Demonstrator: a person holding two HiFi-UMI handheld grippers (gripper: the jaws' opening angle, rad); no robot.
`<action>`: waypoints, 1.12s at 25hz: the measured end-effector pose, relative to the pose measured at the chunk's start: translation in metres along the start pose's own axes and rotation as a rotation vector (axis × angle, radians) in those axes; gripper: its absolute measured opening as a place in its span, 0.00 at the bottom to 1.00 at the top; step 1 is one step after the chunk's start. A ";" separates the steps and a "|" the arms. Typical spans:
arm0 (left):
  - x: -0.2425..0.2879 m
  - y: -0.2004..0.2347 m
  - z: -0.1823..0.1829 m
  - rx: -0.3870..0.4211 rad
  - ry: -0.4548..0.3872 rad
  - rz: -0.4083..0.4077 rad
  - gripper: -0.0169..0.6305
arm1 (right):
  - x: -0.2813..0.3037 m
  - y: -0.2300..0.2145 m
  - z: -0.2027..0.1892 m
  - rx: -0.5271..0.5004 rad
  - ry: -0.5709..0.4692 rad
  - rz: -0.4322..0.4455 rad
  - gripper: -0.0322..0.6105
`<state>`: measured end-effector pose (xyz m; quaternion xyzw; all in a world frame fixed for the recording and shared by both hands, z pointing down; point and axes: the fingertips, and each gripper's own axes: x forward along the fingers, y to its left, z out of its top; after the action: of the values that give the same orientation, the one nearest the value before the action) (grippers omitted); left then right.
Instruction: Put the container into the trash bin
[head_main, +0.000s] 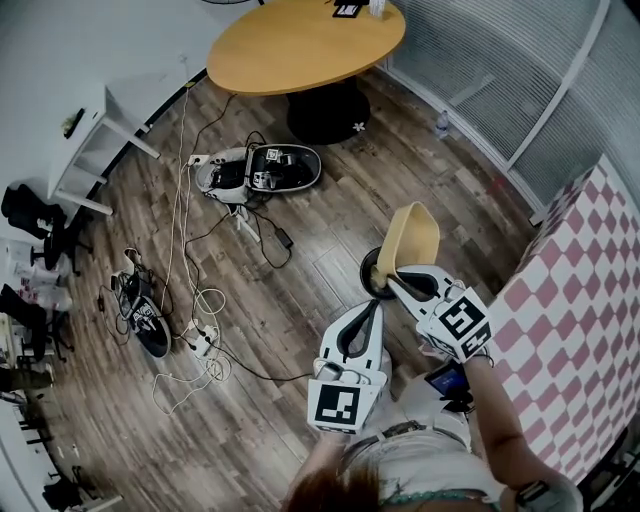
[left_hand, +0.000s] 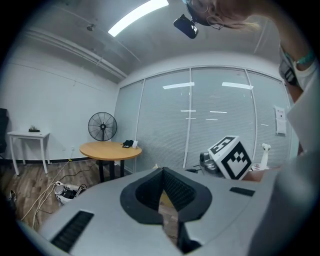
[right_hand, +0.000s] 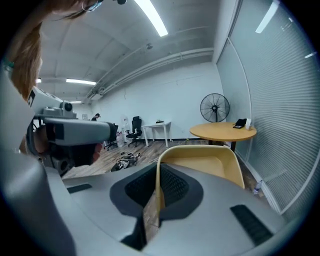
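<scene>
As I look down from the head view, my right gripper (head_main: 393, 281) pinches the container (head_main: 412, 238) by its rim above a dark bin (head_main: 368, 270). In the left gripper view, my left gripper (left_hand: 163, 175) is pressed together, empty. In the right gripper view, the thin wall looks light and bendy, so I judge the rim hold suits.

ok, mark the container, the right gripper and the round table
container (head_main: 412, 238), head view, middle of its tan wall
right gripper (head_main: 388, 279), head view, between its fingertips at the container's edge
round table (head_main: 300, 45), head view, bare wooden top
</scene>
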<state>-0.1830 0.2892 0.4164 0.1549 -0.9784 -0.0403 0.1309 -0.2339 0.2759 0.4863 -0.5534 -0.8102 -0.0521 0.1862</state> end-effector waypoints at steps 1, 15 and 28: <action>0.002 0.004 -0.001 -0.004 0.008 0.001 0.04 | 0.010 -0.003 -0.008 0.004 0.024 0.007 0.06; 0.012 0.036 -0.050 -0.050 0.098 -0.010 0.04 | 0.125 -0.011 -0.198 0.238 0.266 0.155 0.06; 0.030 0.049 -0.093 -0.067 0.158 -0.068 0.04 | 0.174 -0.019 -0.340 0.294 0.462 0.144 0.06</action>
<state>-0.2000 0.3222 0.5191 0.1863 -0.9573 -0.0649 0.2112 -0.2235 0.3224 0.8653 -0.5501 -0.7036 -0.0454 0.4476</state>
